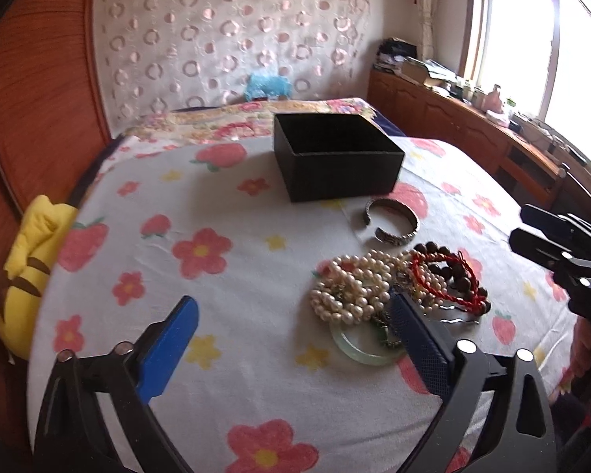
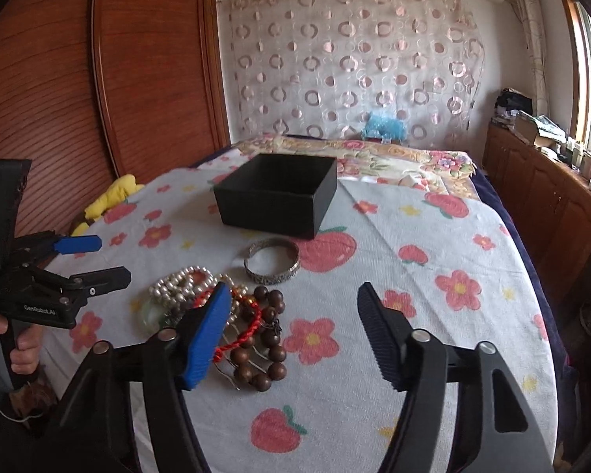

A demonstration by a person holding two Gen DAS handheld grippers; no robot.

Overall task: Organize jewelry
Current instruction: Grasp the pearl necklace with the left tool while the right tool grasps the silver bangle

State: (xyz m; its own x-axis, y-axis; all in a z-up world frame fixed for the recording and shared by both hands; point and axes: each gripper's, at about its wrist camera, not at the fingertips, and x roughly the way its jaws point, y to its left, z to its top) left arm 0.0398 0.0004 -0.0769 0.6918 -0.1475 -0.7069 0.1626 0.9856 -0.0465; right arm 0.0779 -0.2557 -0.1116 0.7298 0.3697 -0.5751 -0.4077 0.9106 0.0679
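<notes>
An open black box (image 1: 337, 155) (image 2: 277, 193) stands on the flowered bed sheet. In front of it lies a silver cuff bangle (image 1: 392, 222) (image 2: 272, 261). Nearer lies a heap: a pearl necklace (image 1: 350, 285) (image 2: 181, 282), a red cord bracelet (image 1: 443, 280) (image 2: 242, 327), brown wooden beads (image 1: 449, 266) (image 2: 270, 339) and a pale green jade bangle (image 1: 358, 347) (image 2: 149, 315). My left gripper (image 1: 291, 315) (image 2: 112, 260) is open and empty, just left of the heap. My right gripper (image 2: 295, 299) (image 1: 526, 224) is open and empty, right of the heap.
A yellow plush toy (image 1: 31, 272) (image 2: 112, 197) lies at the bed's left edge by the wooden headboard (image 1: 39, 90). A floral quilt (image 2: 374, 157) is folded behind the box. A cluttered wooden cabinet (image 1: 472, 118) runs under the window on the right.
</notes>
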